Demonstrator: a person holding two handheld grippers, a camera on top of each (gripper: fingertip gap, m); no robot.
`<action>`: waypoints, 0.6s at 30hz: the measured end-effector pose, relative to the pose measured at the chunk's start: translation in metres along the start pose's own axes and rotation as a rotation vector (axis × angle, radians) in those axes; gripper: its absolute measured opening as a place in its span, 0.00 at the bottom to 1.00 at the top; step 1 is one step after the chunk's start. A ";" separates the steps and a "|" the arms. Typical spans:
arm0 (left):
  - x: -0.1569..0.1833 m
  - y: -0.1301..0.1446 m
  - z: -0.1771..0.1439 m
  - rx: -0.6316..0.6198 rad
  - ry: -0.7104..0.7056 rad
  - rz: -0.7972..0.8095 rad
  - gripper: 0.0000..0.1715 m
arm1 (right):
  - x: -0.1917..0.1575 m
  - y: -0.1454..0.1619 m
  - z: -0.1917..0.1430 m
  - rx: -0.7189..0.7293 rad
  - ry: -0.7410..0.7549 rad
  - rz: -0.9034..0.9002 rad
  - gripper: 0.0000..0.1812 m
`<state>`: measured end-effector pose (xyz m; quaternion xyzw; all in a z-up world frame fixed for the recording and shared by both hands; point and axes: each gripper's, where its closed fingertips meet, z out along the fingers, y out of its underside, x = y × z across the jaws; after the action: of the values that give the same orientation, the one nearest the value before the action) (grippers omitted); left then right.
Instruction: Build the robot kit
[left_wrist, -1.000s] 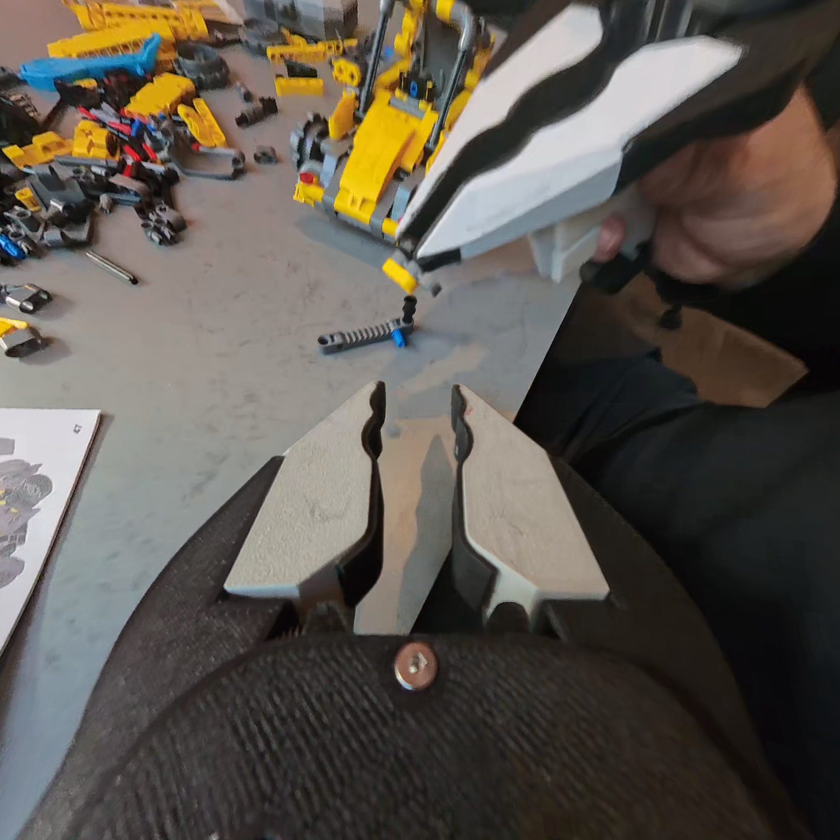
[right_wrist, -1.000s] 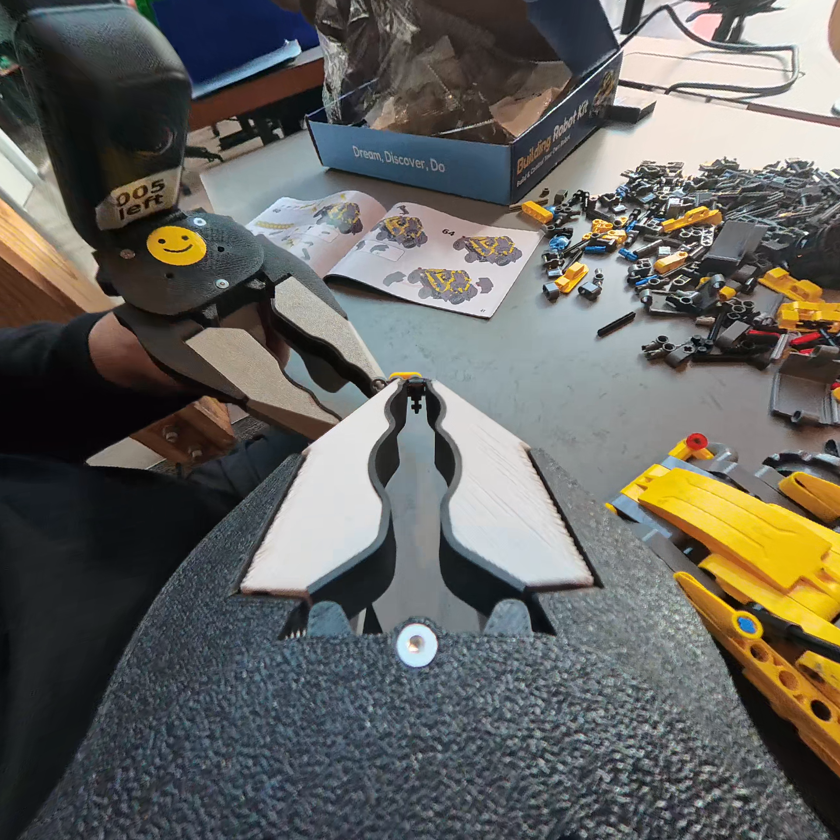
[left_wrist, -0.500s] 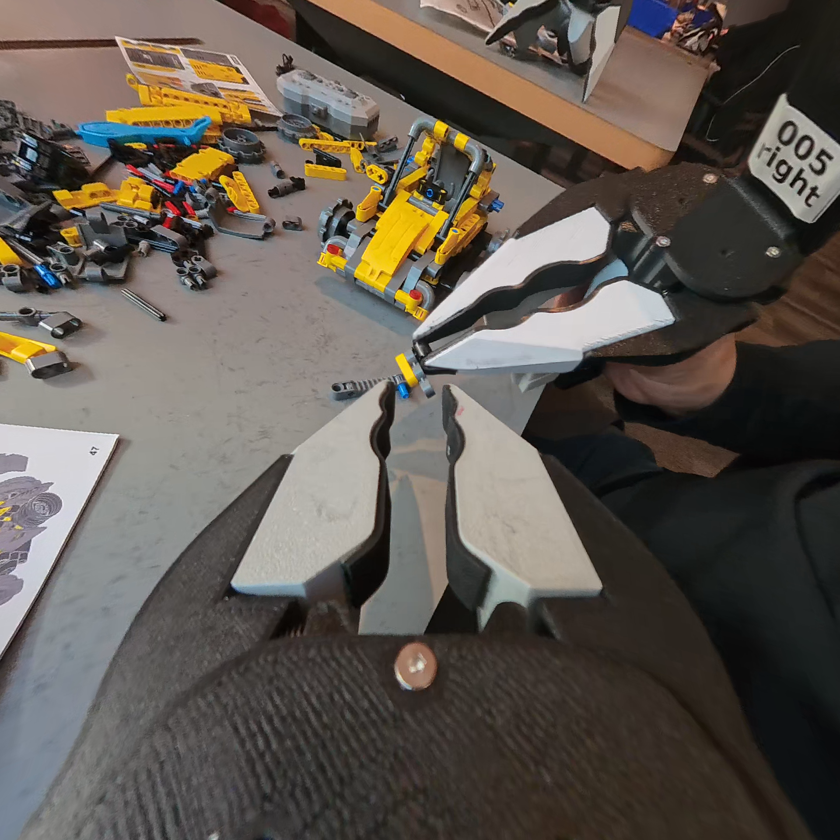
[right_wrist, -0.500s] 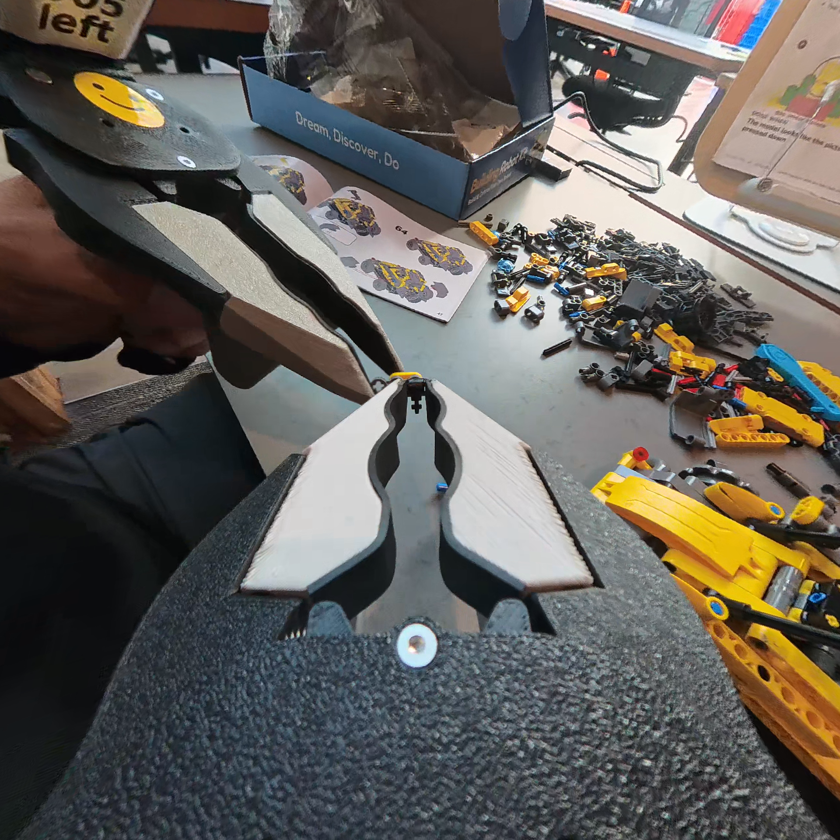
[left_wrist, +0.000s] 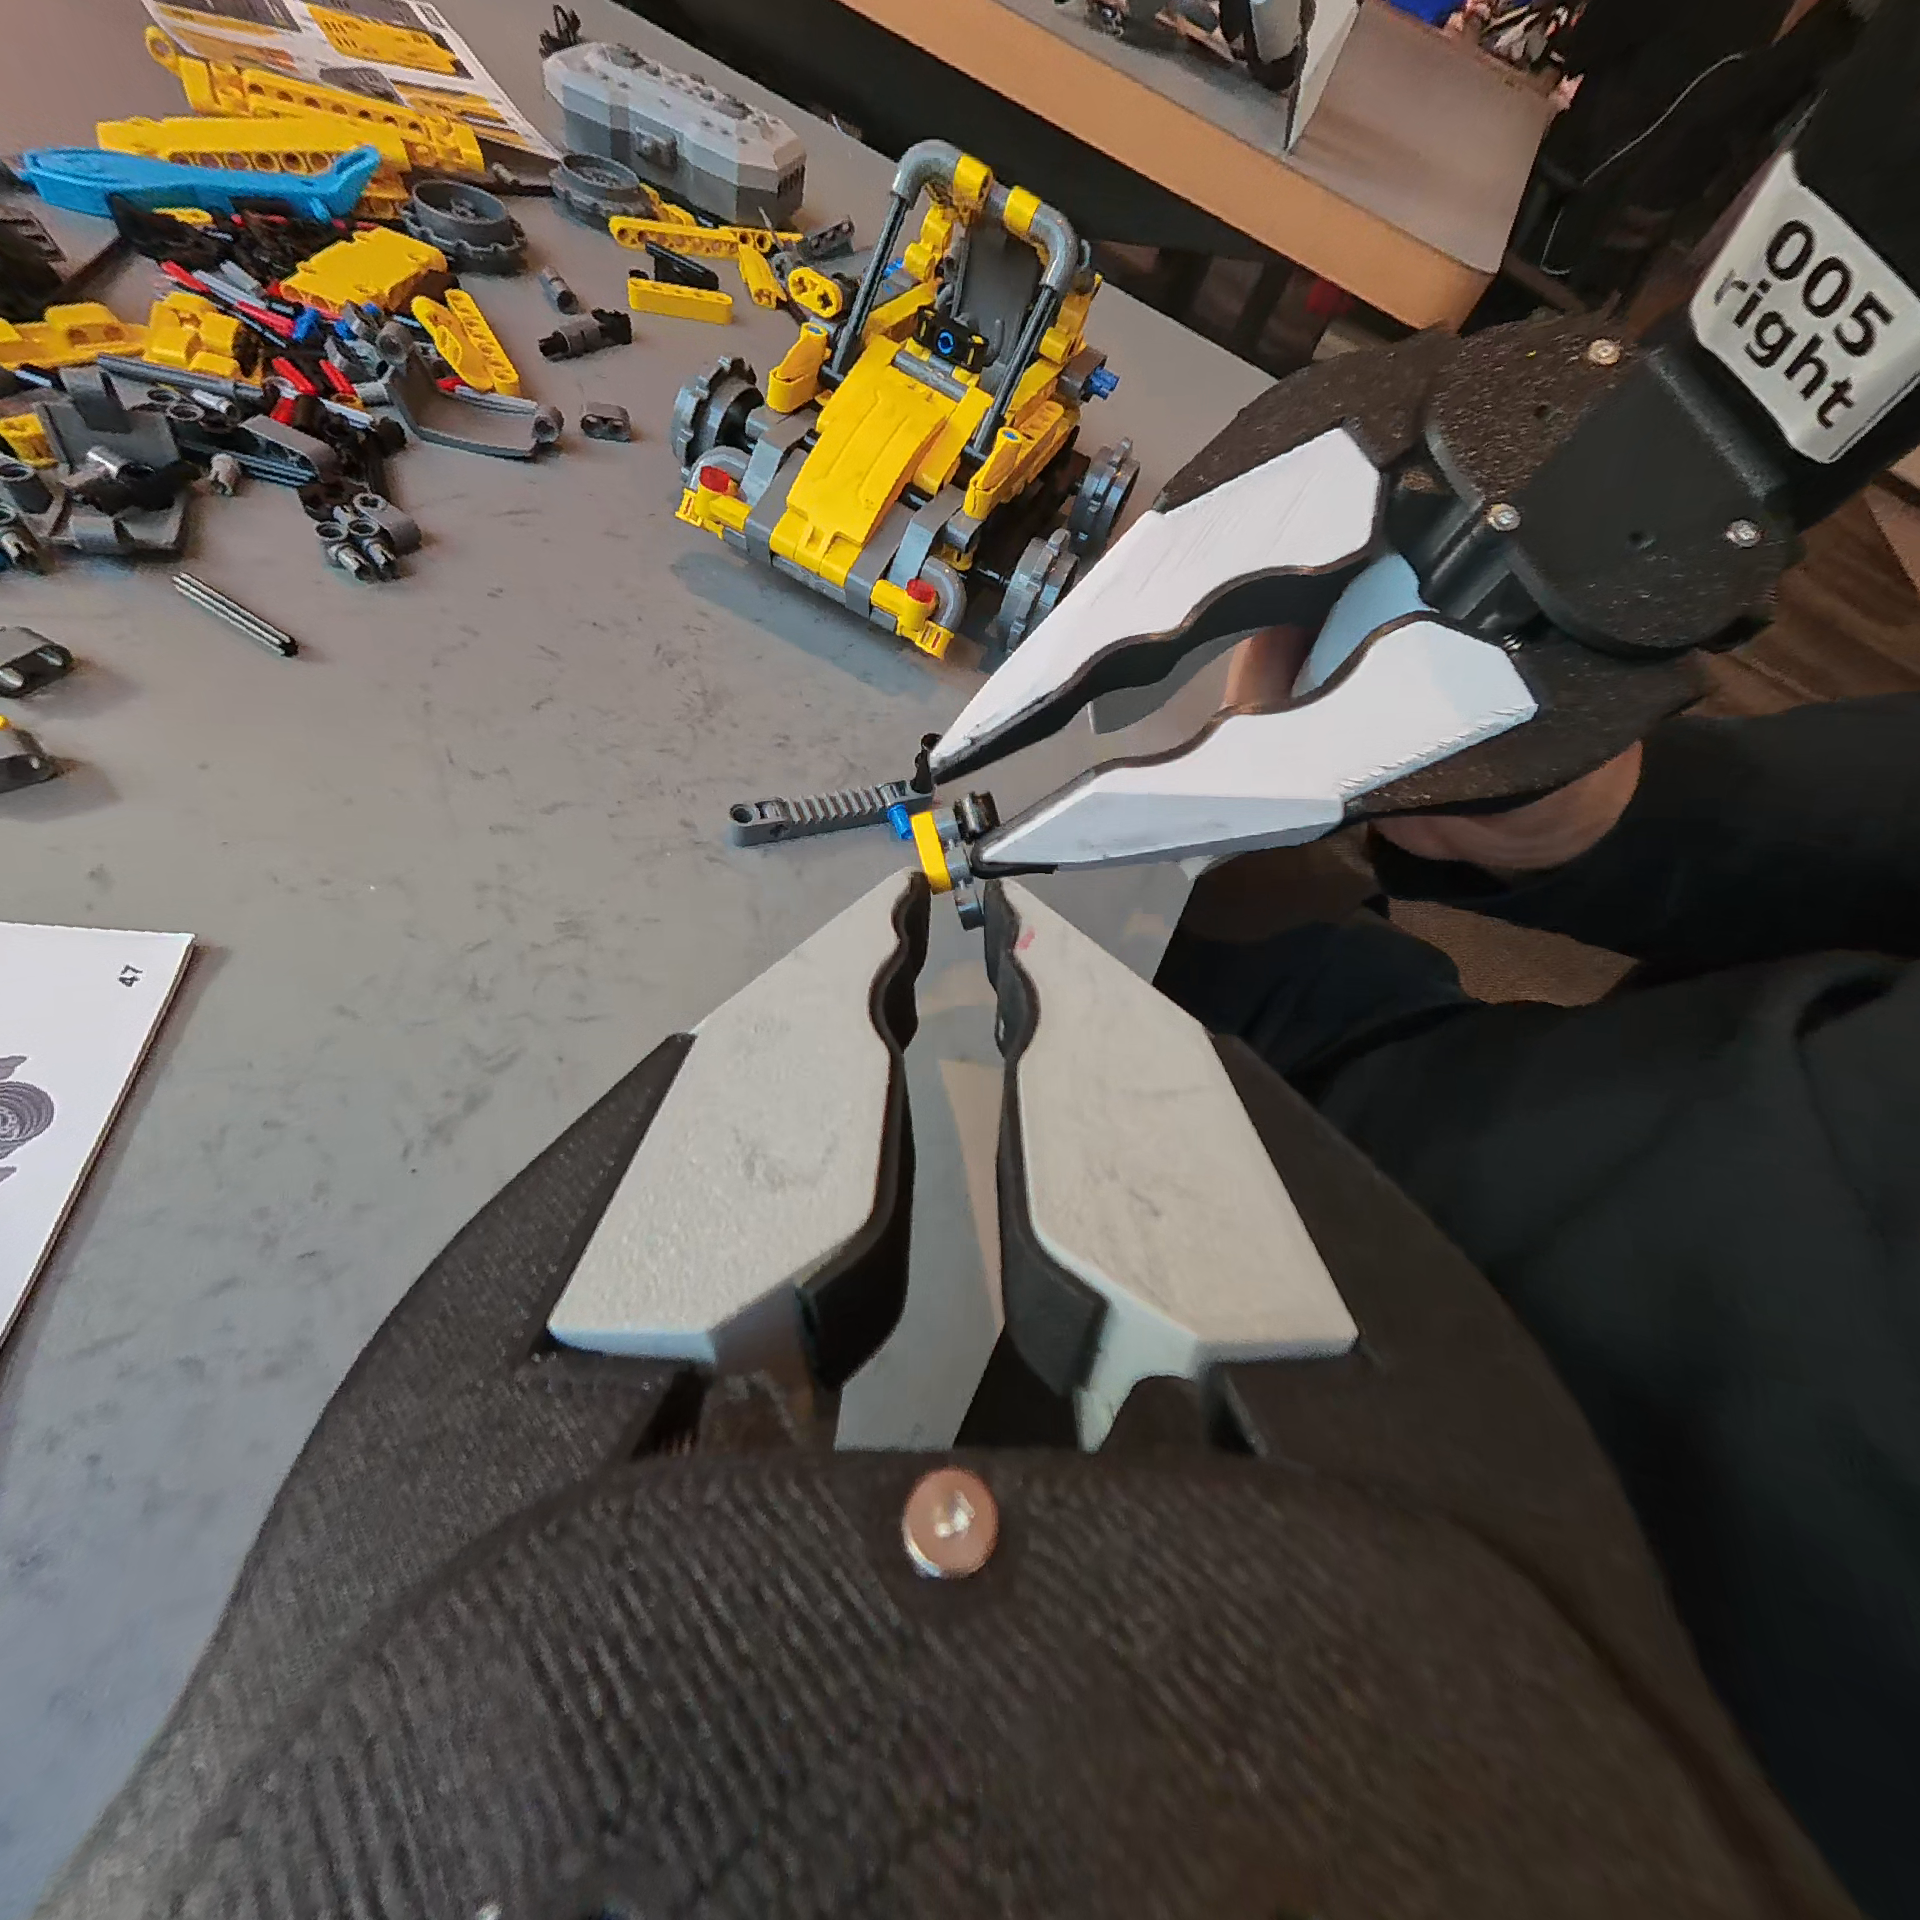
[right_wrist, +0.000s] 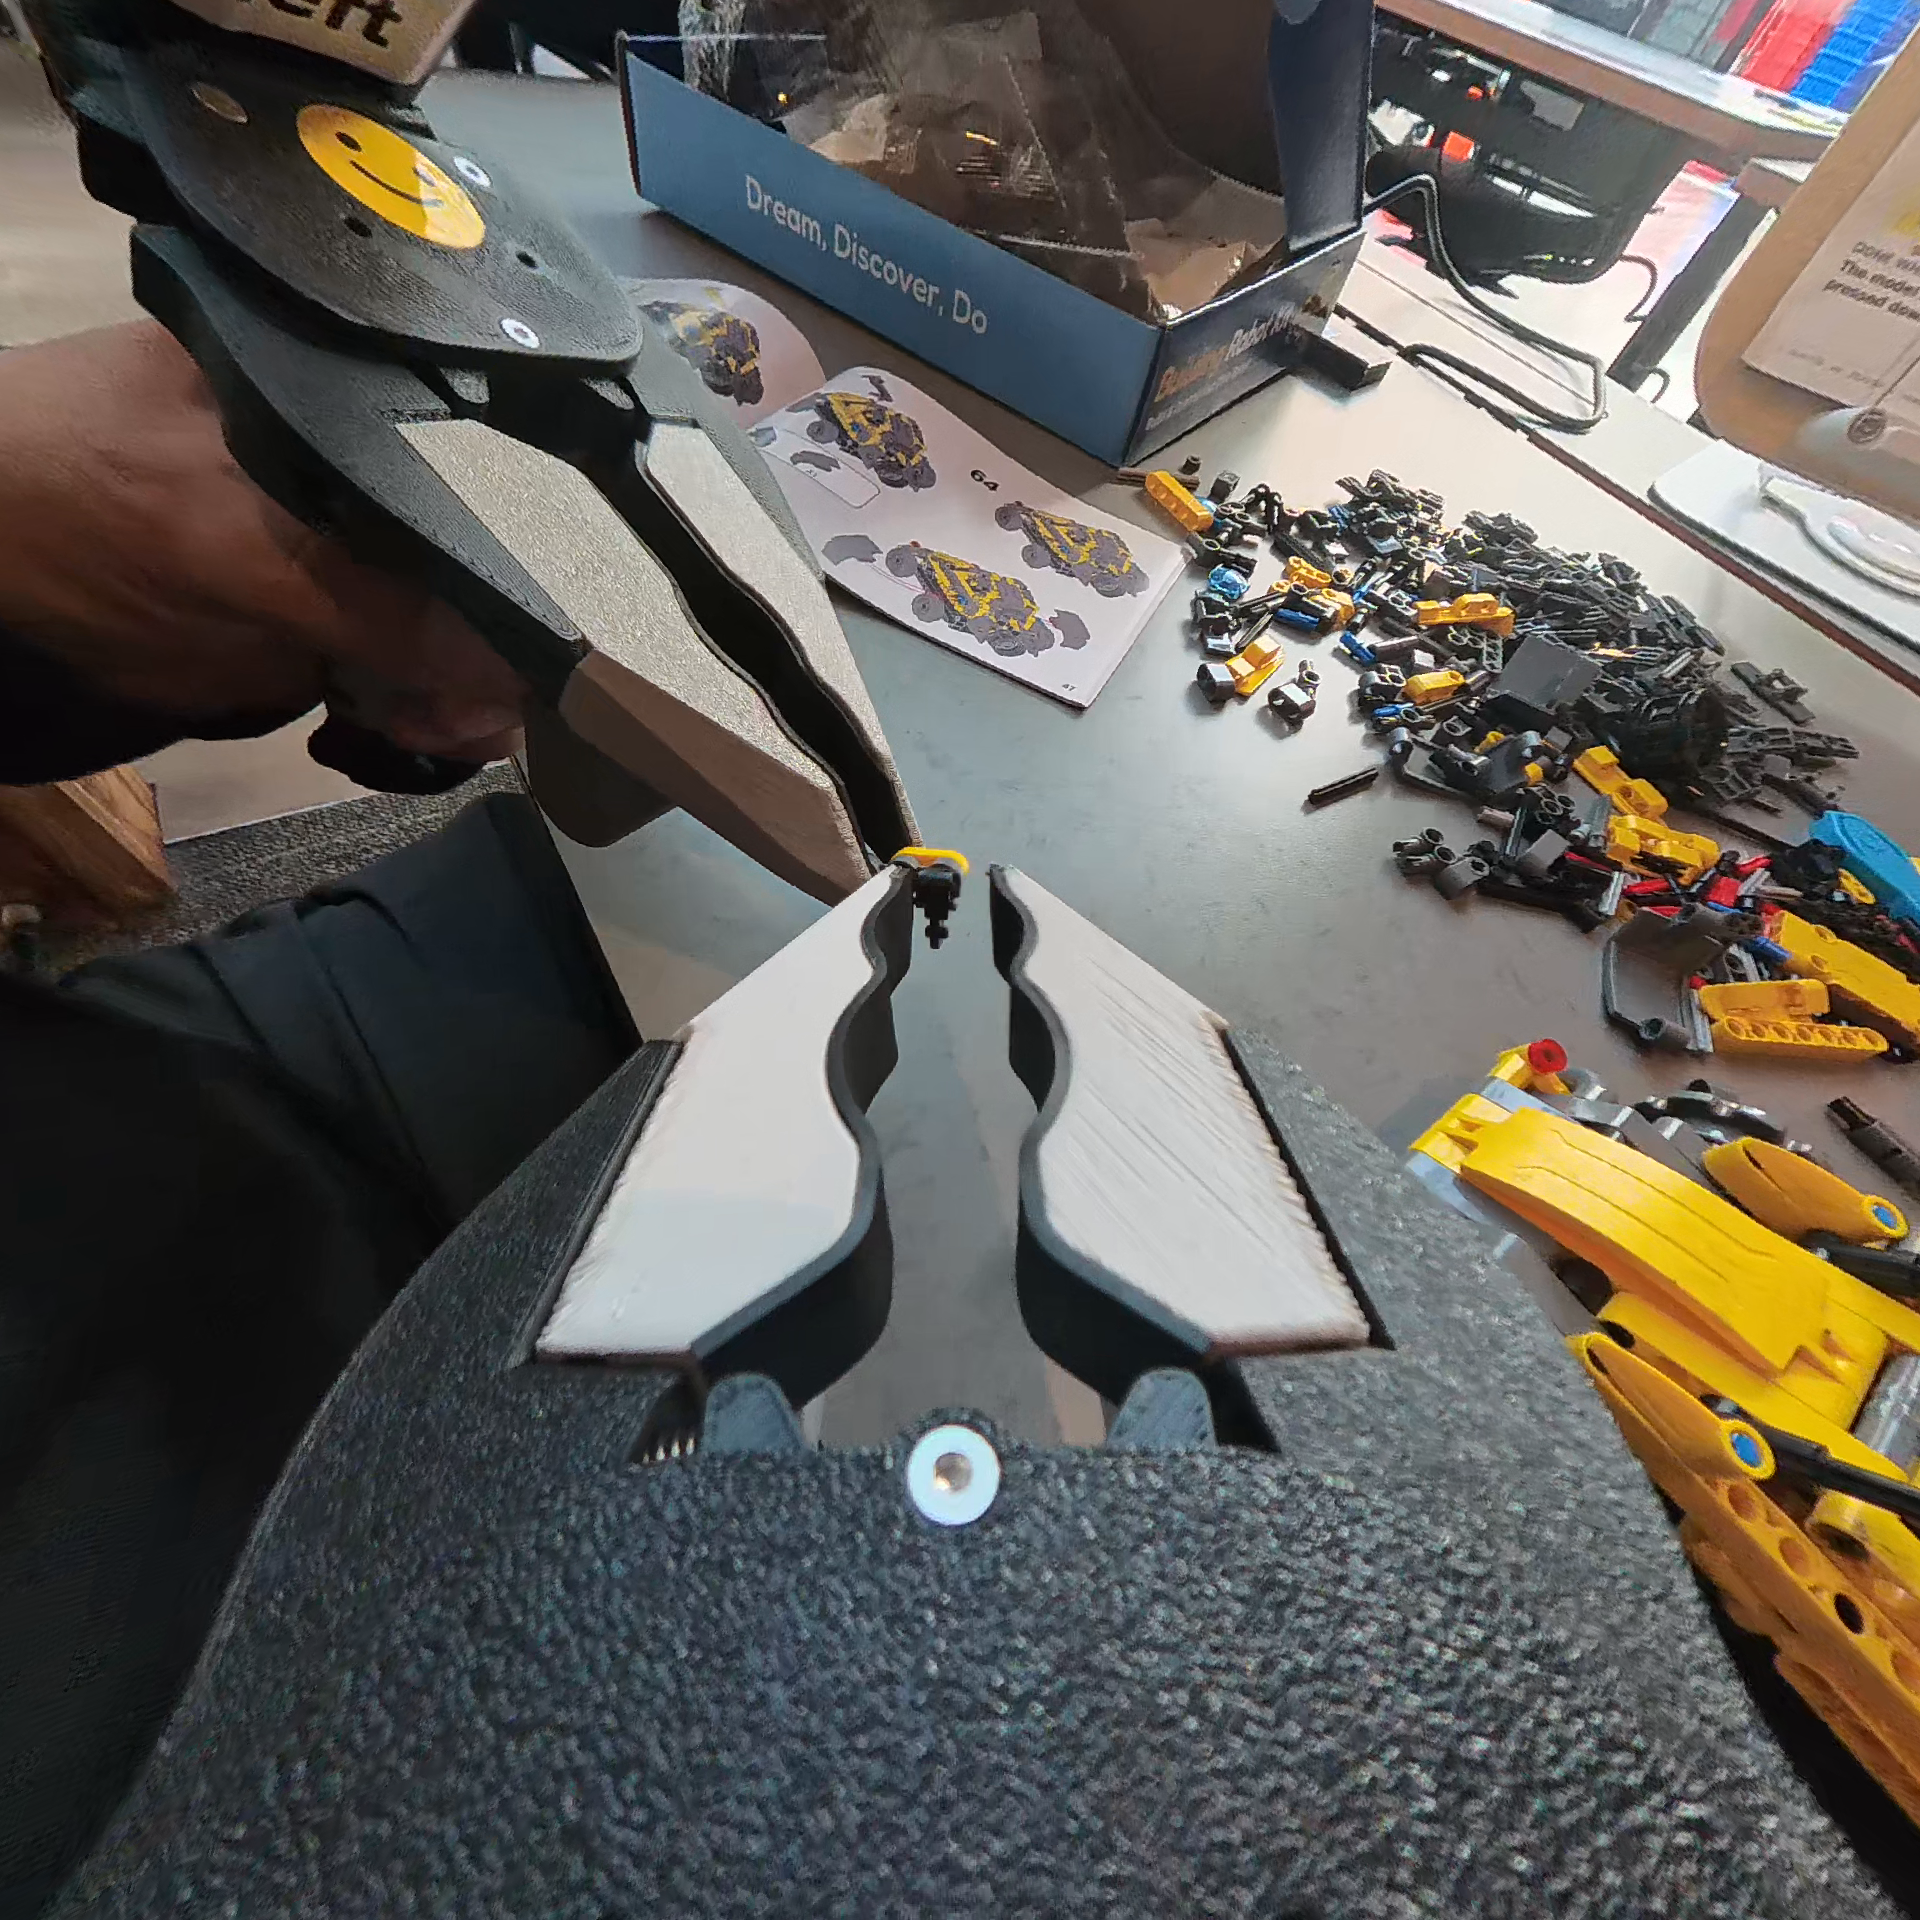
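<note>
A small yellow-and-black connector piece (left_wrist: 938, 852) is held above the grey table's (left_wrist: 468, 987) near edge. My left gripper (left_wrist: 954, 894) is shut on its grey lower end. My right gripper (left_wrist: 956, 800) comes in from the right with its jaws apart; the piece's black pin lies against its lower fingertip. In the right wrist view the piece (right_wrist: 930, 862) sits at the tip of the left gripper (right_wrist: 894, 831), just inside my open right gripper (right_wrist: 943, 878). A grey toothed rack with a blue pin (left_wrist: 821, 816) lies on the table just beyond.
A yellow-and-grey model vehicle (left_wrist: 894, 436) stands behind the rack and also shows in the right wrist view (right_wrist: 1662, 1247). Loose pieces are piled to the left (left_wrist: 208, 343). An open instruction booklet (right_wrist: 977, 551) and a blue box (right_wrist: 987, 281) lie farther back. Dark-clothed legs are below the table edge. The tips of both grippers are at nearly the same place.
The left gripper has closed on the small piece that the right gripper held. The right gripper's jaws have opened. Both grippers have drawn together above the table edge.
</note>
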<state>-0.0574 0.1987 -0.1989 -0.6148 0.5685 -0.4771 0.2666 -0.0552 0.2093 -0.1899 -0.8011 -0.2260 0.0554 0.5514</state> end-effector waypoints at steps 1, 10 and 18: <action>0.000 0.001 0.000 -0.002 0.005 -0.002 0.05 | 0.000 0.000 0.000 -0.002 0.003 -0.003 0.09; 0.003 0.007 0.002 -0.028 0.034 0.001 0.05 | 0.006 0.006 -0.001 -0.033 -0.001 -0.028 0.21; 0.003 0.019 0.007 -0.107 0.023 0.044 0.04 | 0.002 0.018 -0.005 -0.129 0.019 -0.266 0.23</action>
<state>-0.0602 0.1899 -0.2177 -0.6101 0.6096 -0.4472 0.2370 -0.0467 0.2006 -0.2037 -0.7982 -0.3283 -0.0403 0.5035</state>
